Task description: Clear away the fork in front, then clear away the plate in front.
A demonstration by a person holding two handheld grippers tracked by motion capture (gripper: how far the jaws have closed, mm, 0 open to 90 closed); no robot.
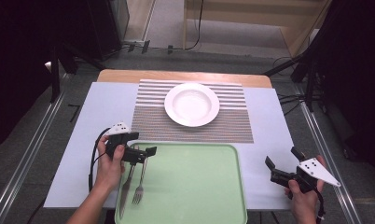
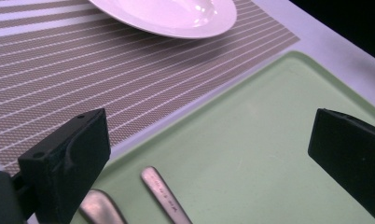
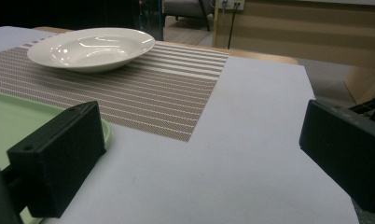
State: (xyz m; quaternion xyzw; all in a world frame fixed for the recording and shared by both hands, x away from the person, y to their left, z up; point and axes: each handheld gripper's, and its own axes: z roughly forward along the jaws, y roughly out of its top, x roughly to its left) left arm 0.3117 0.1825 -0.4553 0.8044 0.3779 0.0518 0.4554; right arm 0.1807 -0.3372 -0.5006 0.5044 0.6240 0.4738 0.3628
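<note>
- High view: left gripper (image 1: 145,154), jaws apart, hovers over the fork (image 1: 140,179) and knife (image 1: 126,186) handles on the tray (image 1: 195,186).
- Right gripper (image 1: 281,164), jaws apart, sits at the tray's 3 o'clock.

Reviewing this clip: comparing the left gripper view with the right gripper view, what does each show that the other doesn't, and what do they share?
Left gripper view alone: two metal cutlery handles lying in the green tray, between the left gripper's open jaws. Right gripper view alone: the bare white table cover ahead of the right gripper's open jaws, and the wooden table edge. Both: the white plate on the striped placemat, plus the tray.
</note>
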